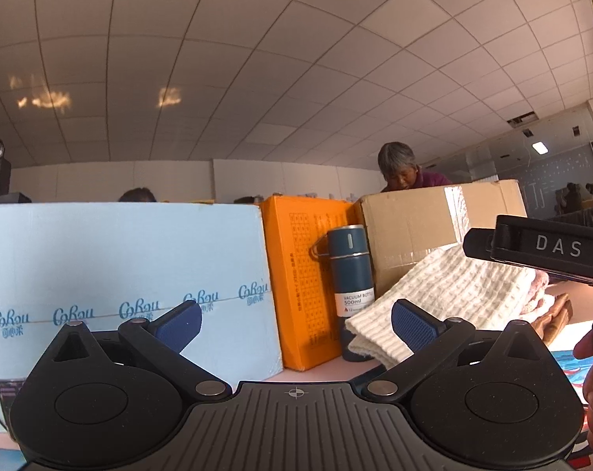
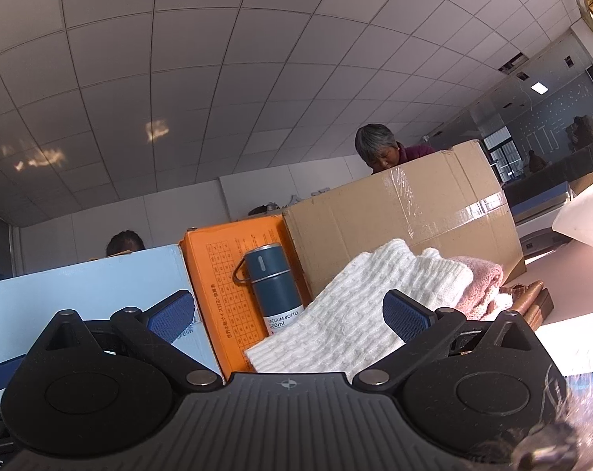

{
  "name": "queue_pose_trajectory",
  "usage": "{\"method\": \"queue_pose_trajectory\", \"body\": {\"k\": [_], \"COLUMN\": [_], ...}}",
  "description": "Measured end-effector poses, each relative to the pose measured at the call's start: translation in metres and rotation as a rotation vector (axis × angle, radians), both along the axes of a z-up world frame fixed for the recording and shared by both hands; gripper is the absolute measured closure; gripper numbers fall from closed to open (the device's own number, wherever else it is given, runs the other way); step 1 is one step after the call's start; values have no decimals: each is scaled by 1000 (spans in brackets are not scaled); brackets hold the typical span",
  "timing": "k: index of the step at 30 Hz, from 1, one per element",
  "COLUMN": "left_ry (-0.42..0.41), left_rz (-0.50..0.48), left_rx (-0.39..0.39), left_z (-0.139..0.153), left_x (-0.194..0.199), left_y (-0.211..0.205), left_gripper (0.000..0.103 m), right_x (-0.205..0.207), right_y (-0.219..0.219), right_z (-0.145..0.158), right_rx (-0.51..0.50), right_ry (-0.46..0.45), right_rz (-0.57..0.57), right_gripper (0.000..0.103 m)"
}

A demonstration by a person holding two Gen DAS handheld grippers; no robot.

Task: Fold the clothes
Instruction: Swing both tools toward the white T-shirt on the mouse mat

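A: Both claws are standing wide open and holding nothing. The left gripper (image 1: 294, 324) is pointing at the near edge of the white knit sweater (image 1: 434, 298); the right gripper (image 2: 288, 316) is hovering just in front of the same sweater (image 2: 359, 310).

B: The sweater is lying on a pink knit garment (image 2: 481, 278), right of the blue vacuum bottle (image 2: 275, 286).

A: I think each claw should be taking one near corner, gripping only the top layer.

B: Behind the bottle, the cardboard box (image 2: 406, 219) is leaning close, so the lift should stay low.
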State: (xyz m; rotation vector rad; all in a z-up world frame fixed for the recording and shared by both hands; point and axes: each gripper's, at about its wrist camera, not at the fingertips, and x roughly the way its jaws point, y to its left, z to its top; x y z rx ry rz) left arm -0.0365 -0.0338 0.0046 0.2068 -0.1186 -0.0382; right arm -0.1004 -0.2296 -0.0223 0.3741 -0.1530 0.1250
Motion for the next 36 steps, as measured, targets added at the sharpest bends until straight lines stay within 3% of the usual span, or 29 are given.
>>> {"method": "queue_pose_trajectory", "body": {"k": [2, 7, 11, 16, 21, 27, 36], "left_ry": [-8, 73, 83, 72, 34, 53, 217], "left_rz": [21, -1, 25, 124, 298, 489, 714], "left_rx": [48, 102, 105, 110, 135, 193, 326], "left_z": [1, 6, 13, 24, 19, 13, -3], "left_x": [-5, -18, -42, -87, -152, -223, -295], "left_y": [-9, -19, -12, 13, 47, 87, 124], "left_gripper": [0, 0, 0, 0, 0, 0, 0], "right_x": [0, 0, -4, -12, -22, -43, -76], "right_y": [-2, -8, -10, -9, -5, 45, 120], "right_z": [0, -1, -2, -1, 1, 5, 11], "right_rx": [18, 57, 70, 72, 69, 48, 16], "right_ry": [-3, -7, -9, -14, -6, 149, 384], "right_rz": [15, 40, 81, 155, 241, 510, 911], "right_gripper": [0, 0, 0, 0, 0, 0, 0]}}
